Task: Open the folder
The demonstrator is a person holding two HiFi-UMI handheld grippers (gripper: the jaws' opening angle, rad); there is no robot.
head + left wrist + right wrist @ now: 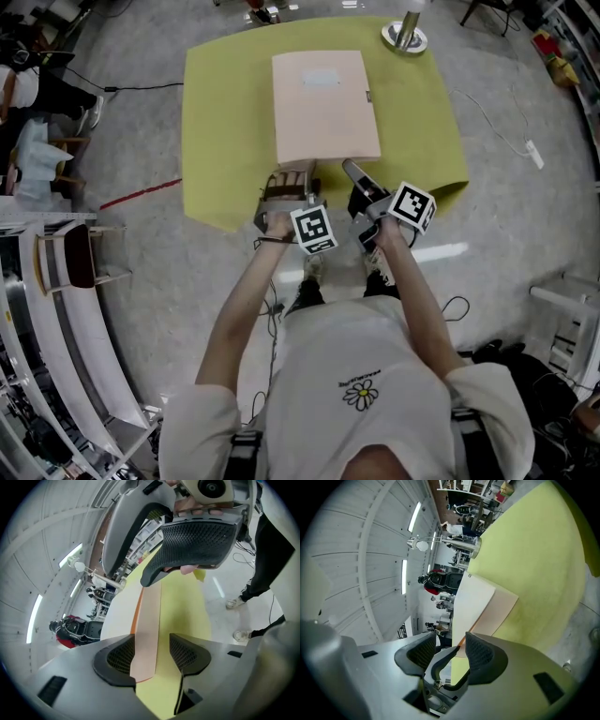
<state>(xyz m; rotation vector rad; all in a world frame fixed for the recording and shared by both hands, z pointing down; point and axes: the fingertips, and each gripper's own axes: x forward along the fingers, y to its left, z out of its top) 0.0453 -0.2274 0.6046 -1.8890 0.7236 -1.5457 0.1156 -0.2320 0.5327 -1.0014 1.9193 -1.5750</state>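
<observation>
Though apart, jaws astride folder [323, 108] edge

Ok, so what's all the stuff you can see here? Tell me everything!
table: one, yellow-green, middle of the floor
folder: one, pale pink, lying on the table
lamp base: one, silver, table's far right corner
chair: one, dark red seat, floor at the left
cable: one, white, floor at the right
tape line: one, red, floor left of the table
shirt: one, white with a flower print, on the person
left tool: one, grey with black pads, open, folder's near edge between its jaws
right tool: one, grey with black pads, open, by the folder's near right corner
</observation>
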